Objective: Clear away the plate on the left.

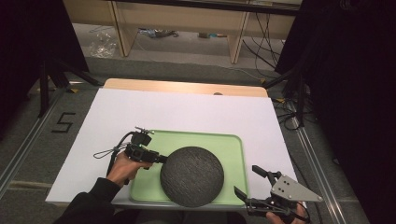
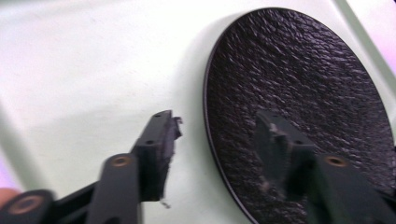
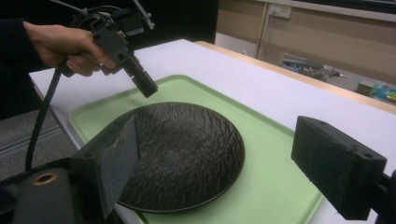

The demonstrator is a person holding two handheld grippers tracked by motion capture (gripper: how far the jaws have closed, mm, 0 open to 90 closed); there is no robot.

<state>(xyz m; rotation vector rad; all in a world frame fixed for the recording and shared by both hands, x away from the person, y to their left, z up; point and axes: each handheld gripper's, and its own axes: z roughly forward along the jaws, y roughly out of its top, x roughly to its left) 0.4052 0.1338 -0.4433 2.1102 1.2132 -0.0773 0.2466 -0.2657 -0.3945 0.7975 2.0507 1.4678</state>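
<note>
Clearly the black plate (image 1: 192, 176) lies flat on the green tray (image 1: 232, 142) near the counter's front edge; I judge it stiff, heavy-ish and breakable, best pinched at its rim. My left gripper (image 2: 217, 140) has jaws spread astride that rim, not pressing; my right gripper (image 1: 249, 182) waits alongside with jaws spread, holding nothing.

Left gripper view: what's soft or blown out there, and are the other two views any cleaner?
Left gripper view: the tray is washed out pale, with a purple fringe at the corners; the near jaws are blurred, while the plate texture stays sharp. Right gripper view: its own jaws are soft, the plate and left gripper clear. High view: even light on the table, dark surroundings, slightly grainy.
</note>
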